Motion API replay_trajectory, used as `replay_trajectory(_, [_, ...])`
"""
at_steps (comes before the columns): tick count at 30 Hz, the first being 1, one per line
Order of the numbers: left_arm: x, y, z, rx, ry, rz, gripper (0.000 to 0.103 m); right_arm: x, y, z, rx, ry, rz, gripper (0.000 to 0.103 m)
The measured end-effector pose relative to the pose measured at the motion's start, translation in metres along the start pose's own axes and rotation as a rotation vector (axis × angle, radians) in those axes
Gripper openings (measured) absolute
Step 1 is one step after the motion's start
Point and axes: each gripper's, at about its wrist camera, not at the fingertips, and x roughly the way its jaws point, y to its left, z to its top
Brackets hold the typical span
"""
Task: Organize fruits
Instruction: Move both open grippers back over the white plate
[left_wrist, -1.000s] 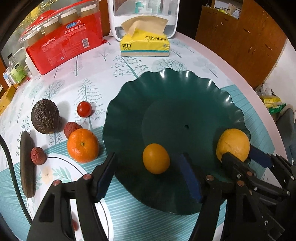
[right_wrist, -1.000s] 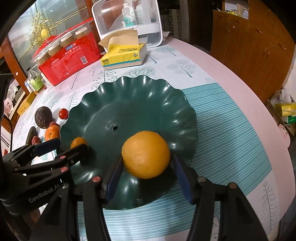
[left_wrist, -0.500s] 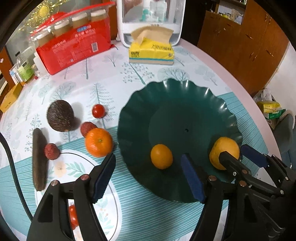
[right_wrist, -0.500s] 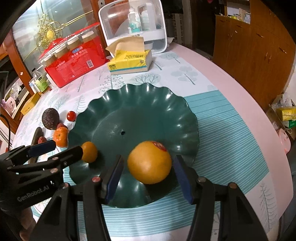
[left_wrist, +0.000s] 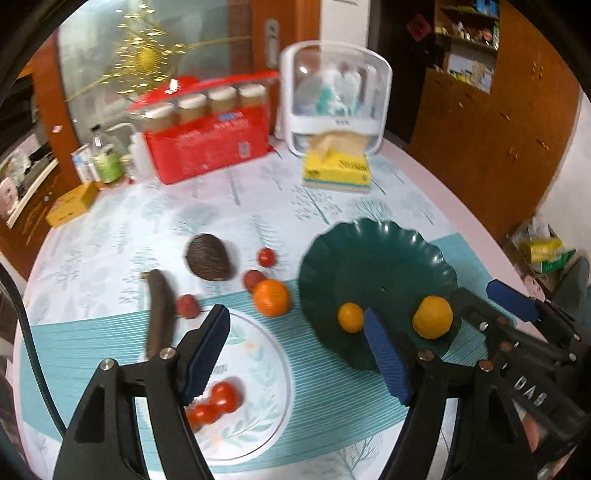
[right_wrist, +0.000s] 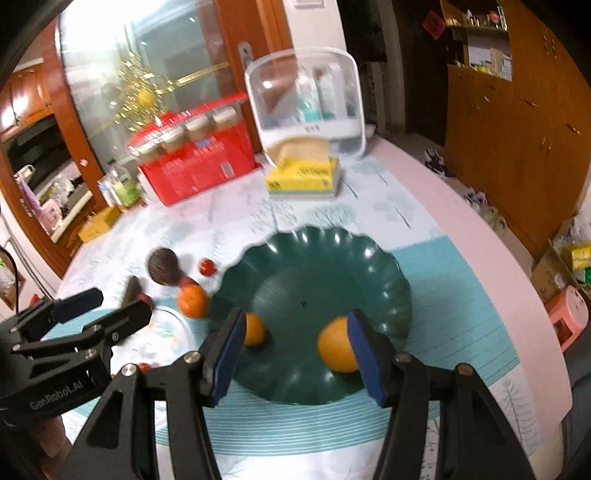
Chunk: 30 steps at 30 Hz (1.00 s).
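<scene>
Though released and empty, with the left gripper (left_wrist: 295, 314) just widened and nothing between the pads, and the right gripper (right_wrist: 295, 317) parted above the dish and gripping nothing, leaves room for trouble.

Nearest: white plate (left_wrist: 258, 424) on the worktop, holding red cherry tomatoes (left_wrist: 218, 400) bunched together. Liable to roll if nudged on a descent.

Just beside: green scalloped dish (left_wrist: 369, 258), holding a small orange (left_wrist: 351, 316) and a larger orange (left_wrist: 432, 317), both towards the near rim. Could spill over that low edge if brushed by a pad.

Further: tangerine (left_wrist: 271, 297), near lychee (left_wrist: 188, 306), far lychee (left_wrist: 254, 278), dark long fruit (left_wrist: 159, 314), avocado (left_wrist: 210, 258) and single tomato (left_wrist: 266, 256), all loose on the worktop and not yet sorted. Closely packed, so easy to knock a neighbour rolling when reaching for one.
</scene>
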Motion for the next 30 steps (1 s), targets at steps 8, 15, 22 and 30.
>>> replay_trajectory(8, [-0.065,0.053,-0.009,-0.089,-0.105,0.047,0.075,-0.041,0.043,0.02,-0.095,-0.07,0.083,0.061])
replay_trajectory(15, [-0.095,0.091,-0.031,-0.14,-0.16,0.076,0.081,-0.054,0.094,0.017,-0.197,-0.064,0.157,0.062])
replay_trajectory(22, [-0.084,0.125,-0.065,-0.167,-0.136,0.146,0.083,-0.049,0.142,0.003,-0.289,-0.033,0.215,0.062])
replay_trajectory(30, [-0.024,0.157,-0.112,-0.226,0.038,0.104,0.083,0.008,0.177,-0.032,-0.339,0.137,0.256,0.061])
